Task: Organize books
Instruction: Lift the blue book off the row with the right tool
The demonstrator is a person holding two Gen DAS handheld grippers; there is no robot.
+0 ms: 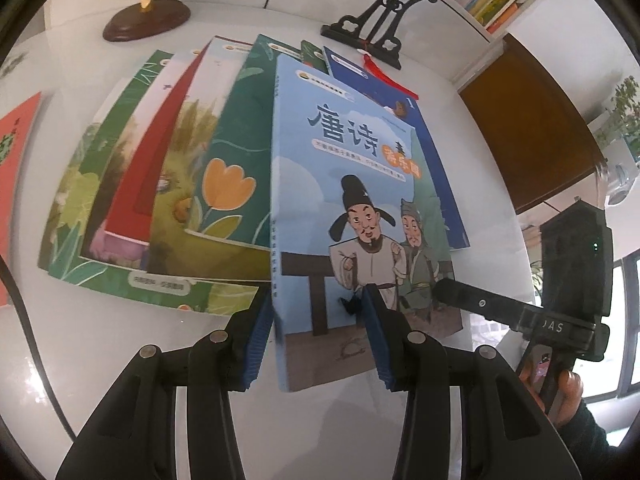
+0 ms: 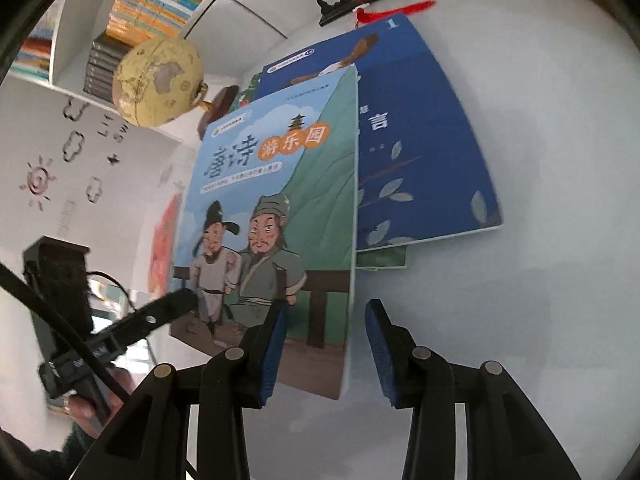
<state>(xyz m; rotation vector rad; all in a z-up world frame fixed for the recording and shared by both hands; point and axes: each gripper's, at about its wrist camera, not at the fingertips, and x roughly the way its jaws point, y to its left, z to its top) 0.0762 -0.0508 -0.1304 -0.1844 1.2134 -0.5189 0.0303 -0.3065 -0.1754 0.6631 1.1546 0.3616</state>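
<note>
The light-blue poetry book stands tilted on its near short edge over the fanned books on the white table, long axis running away from both grippers; the left gripper straddles its spine corner and the right gripper its free corner, jaws part-spread, and whether either clamps it I cannot tell.

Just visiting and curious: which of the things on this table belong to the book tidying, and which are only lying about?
Part of the job:
- light blue book
- dark blue book
- fanned books
- left hand-held gripper, right hand-held gripper

Just lying about:
- globe
- black ornament stand
- red tassel
</note>
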